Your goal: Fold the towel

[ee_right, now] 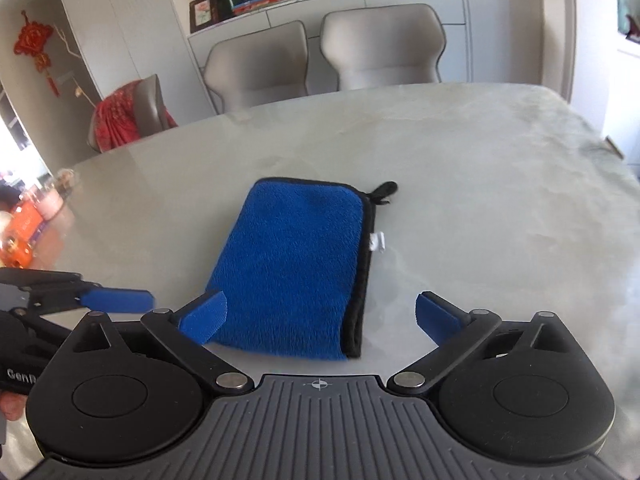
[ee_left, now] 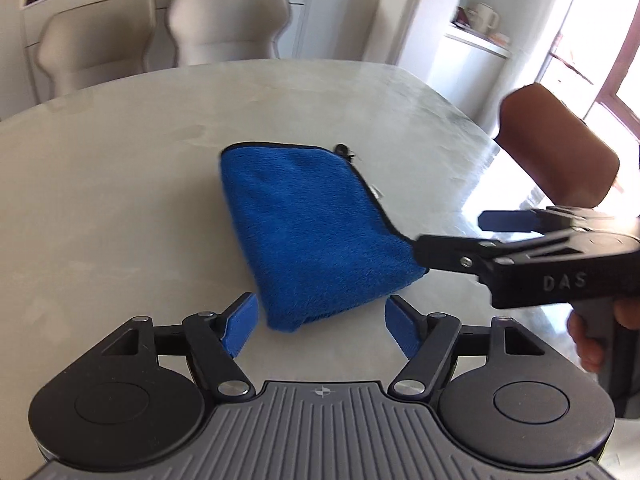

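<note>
A blue towel (ee_left: 312, 232) with black edging lies folded into a narrow rectangle on the pale marble table (ee_left: 120, 168); it also shows in the right wrist view (ee_right: 296, 276). A black loop (ee_right: 385, 191) and a white tag (ee_right: 377, 241) stick out on its right side. My left gripper (ee_left: 320, 328) is open, its blue pads either side of the towel's near end, empty. My right gripper (ee_right: 320, 316) is open just above the towel's near end, empty. It shows from the side in the left wrist view (ee_left: 460, 240), at the towel's right corner.
Two grey chairs (ee_right: 320, 56) stand at the table's far side, a sideboard with books and frames behind them. A chair with red cloth (ee_right: 128, 116) is at the far left. A brown chair back (ee_left: 560, 148) stands at the right.
</note>
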{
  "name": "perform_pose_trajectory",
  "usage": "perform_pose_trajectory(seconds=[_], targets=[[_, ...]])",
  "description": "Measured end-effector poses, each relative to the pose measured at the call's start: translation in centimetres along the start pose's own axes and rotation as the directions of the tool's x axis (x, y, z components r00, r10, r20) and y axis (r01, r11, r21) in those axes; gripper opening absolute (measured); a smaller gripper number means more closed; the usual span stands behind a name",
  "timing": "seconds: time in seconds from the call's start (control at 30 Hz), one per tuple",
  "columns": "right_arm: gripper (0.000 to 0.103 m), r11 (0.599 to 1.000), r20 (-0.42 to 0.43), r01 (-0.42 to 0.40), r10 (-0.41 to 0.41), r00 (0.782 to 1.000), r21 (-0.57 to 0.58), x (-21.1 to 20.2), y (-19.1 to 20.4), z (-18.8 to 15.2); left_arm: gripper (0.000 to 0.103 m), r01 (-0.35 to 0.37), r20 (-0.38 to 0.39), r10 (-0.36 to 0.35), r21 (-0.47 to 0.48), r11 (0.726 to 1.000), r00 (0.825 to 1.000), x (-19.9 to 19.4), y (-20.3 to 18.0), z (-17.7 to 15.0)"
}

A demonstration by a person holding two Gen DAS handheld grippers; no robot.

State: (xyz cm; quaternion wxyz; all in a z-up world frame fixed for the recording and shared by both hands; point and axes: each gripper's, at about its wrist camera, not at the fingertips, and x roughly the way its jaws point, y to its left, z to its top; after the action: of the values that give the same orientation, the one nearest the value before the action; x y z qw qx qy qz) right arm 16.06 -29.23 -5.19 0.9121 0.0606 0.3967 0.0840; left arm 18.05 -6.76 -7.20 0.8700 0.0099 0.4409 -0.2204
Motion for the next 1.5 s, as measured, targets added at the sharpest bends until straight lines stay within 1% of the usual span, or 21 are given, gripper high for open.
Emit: perform_pose_trajectory(seconds=[0.07, 0.13, 0.2, 0.23, 0.3, 0.4, 0.53, 0.63, 0.87, 0.97, 1.1, 1.23, 1.37, 1.5], targets=[[0.102, 0.999, -0.02, 0.039, -0.039, 0.999, -0.005, -0.5, 0.4, -0.5, 0.083, -0.039, 0.011, 0.039, -0.008, 0.999, 0.999, -0.8, -0.2, -0.7], [0.102, 0.995, -0.033, 0.095, -0.096, 0.995, -0.019, -1.5, 1.2, -1.3, 0.086, -0.081, 0.021, 0.082, -0.022, 0.996, 0.996, -2.0, -0.4, -1.5], [0.102, 0.991, -0.018, 0.131, -0.132, 0.991, -0.033, -2.7, 1.8, -2.1, 0.089, -0.099, 0.027, 0.1, -0.034, 0.995, 0.995, -2.9, -0.4, -1.9], [0.102, 0.988, -0.01, 0.149, -0.15, 0.989, -0.04, -3.2, 2.2, -2.5, 0.094, -0.111, 0.029, 0.112, -0.039, 0.993, 0.993, -3.5, -0.5, -2.1], [0.102, 0.984, 0.002, 0.171, -0.171, 0.985, -0.049, -4.4, 2.6, -3.1, 0.099, -0.135, 0.033, 0.137, -0.045, 0.99, 0.99, -4.6, -0.7, -2.4], [0.102, 0.978, 0.017, 0.202, -0.201, 0.979, -0.059, -6.0, 3.1, -3.9, 0.1, -0.194, 0.064, 0.197, -0.054, 0.98, 0.978, -6.5, -1.3, -3.2], [0.102, 0.969, 0.024, 0.232, -0.231, 0.973, -0.083, -7.5, 3.4, -5.1, 0.101, -0.207, 0.075, 0.215, -0.106, 0.973, 0.974, -7.9, -1.9, -4.1], [0.102, 0.965, 0.032, 0.245, -0.244, 0.969, -0.088, -8.5, 3.4, -5.8, 0.101, -0.207, 0.068, 0.216, -0.125, 0.97, 0.974, -8.4, -2.4, -4.9], [0.102, 0.962, 0.052, 0.257, -0.254, 0.966, -0.086, -10.1, 3.3, -6.8, 0.101, -0.28, 0.073, 0.29, -0.125, 0.952, 0.954, -9.3, -3.6, -5.7], [0.102, 0.961, 0.056, 0.263, -0.259, 0.964, -0.087, -10.7, 3.1, -7.4, 0.101, -0.264, 0.093, 0.275, -0.117, 0.957, 0.957, -9.8, -4.2, -5.9], [0.102, 0.962, 0.061, 0.262, -0.258, 0.964, -0.078, -11.3, 2.9, -7.9, 0.102, -0.307, 0.094, 0.315, -0.092, 0.947, 0.944, -10.1, -5.2, -6.0], [0.102, 0.963, 0.061, 0.258, -0.254, 0.965, -0.08, -11.7, 2.8, -8.3, 0.103, -0.269, 0.084, 0.281, -0.129, 0.954, 0.956, -10.3, -5.0, -6.2], [0.102, 0.963, 0.063, 0.257, -0.253, 0.965, -0.08, -11.9, 2.7, -8.7, 0.103, -0.283, 0.066, 0.293, -0.129, 0.95, 0.954, -10.2, -5.0, -6.5], [0.102, 0.963, 0.062, 0.258, -0.253, 0.965, -0.083, -12.0, 2.6, -8.9, 0.103, -0.281, 0.068, 0.292, -0.133, 0.95, 0.954, -10.4, -5.2, -6.8]])
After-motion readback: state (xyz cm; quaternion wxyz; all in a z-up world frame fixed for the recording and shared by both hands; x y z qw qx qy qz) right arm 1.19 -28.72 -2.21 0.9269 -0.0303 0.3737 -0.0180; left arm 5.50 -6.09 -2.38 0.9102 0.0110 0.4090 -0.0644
